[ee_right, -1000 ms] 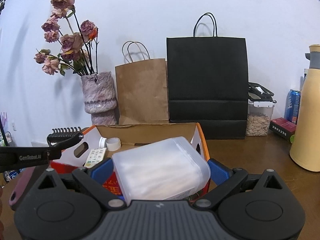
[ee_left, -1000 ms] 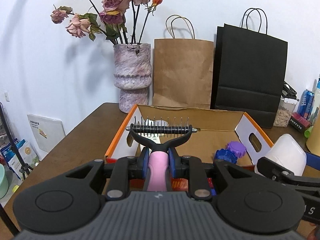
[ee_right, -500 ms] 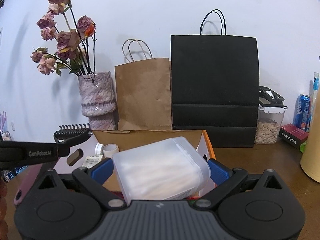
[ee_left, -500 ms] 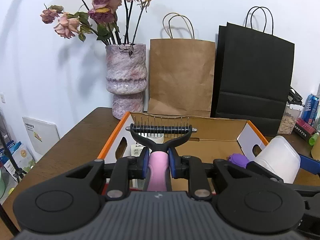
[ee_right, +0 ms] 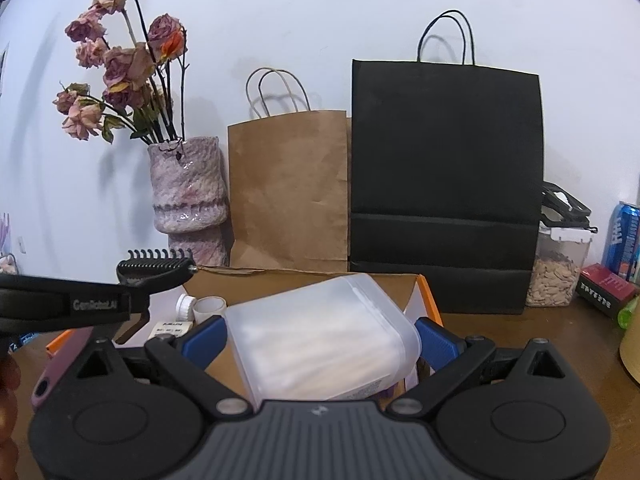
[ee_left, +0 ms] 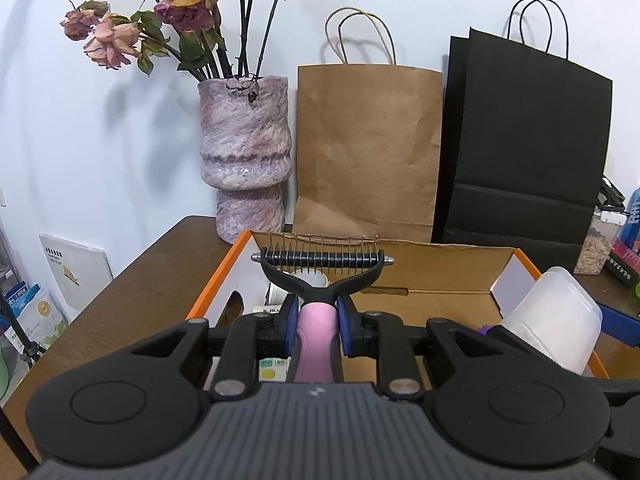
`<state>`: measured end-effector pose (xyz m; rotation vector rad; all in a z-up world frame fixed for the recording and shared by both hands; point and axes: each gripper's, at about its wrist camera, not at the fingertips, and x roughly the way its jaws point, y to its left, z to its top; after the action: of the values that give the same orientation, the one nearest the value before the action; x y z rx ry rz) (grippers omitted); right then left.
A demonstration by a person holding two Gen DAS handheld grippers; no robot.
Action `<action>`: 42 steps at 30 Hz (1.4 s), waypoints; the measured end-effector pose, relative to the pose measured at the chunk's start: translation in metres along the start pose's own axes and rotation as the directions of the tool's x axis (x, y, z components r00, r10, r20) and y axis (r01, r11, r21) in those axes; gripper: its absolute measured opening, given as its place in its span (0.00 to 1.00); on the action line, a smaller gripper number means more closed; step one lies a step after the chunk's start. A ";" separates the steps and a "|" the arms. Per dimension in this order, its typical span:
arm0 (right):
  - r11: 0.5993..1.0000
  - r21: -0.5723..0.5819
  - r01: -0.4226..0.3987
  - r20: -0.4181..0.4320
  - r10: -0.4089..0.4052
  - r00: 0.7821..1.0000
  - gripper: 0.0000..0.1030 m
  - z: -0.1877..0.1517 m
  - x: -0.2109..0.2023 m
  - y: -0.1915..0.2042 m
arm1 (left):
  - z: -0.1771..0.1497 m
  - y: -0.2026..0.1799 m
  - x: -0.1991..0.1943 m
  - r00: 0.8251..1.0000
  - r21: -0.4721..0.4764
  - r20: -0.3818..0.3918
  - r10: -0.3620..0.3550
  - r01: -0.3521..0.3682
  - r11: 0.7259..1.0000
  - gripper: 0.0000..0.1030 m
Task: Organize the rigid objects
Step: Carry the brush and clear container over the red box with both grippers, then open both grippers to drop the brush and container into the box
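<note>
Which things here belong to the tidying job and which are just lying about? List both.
Job: comb in left gripper; plastic tub in right gripper; cardboard box.
Lying about: vase, brown bag, black bag, seed jar, can.

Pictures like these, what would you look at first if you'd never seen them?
Probably the pet comb with its pink handle, pinched in the left gripper right over the orange-edged box. Next, the frosted tub clamped in the right gripper, also above the box. Behind, by the wall, dried roses stand in a purple vase beside a brown bag and a black bag.
</note>
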<state>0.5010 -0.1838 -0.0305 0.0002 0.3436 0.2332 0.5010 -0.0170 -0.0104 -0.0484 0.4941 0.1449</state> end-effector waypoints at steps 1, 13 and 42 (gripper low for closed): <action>1.000 -0.003 -0.001 -0.002 0.001 1.000 0.97 0.001 0.004 0.000 | 0.001 0.000 0.004 1.000 0.002 0.000 0.001 -0.001 1.000 0.21; 1.000 -0.024 0.003 -0.041 -0.004 0.999 0.97 0.005 0.042 -0.003 | 0.011 -0.006 0.042 1.000 0.037 -0.012 0.022 -0.022 0.999 0.21; 0.999 -0.047 0.019 -0.060 -0.022 0.998 1.00 0.006 0.051 -0.006 | 0.011 -0.013 0.040 0.994 0.089 0.077 0.074 -0.080 0.993 0.98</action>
<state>0.5511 -0.1779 -0.0417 -0.0566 0.3986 0.2212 0.5430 -0.0237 -0.0200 0.0665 0.4285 0.1987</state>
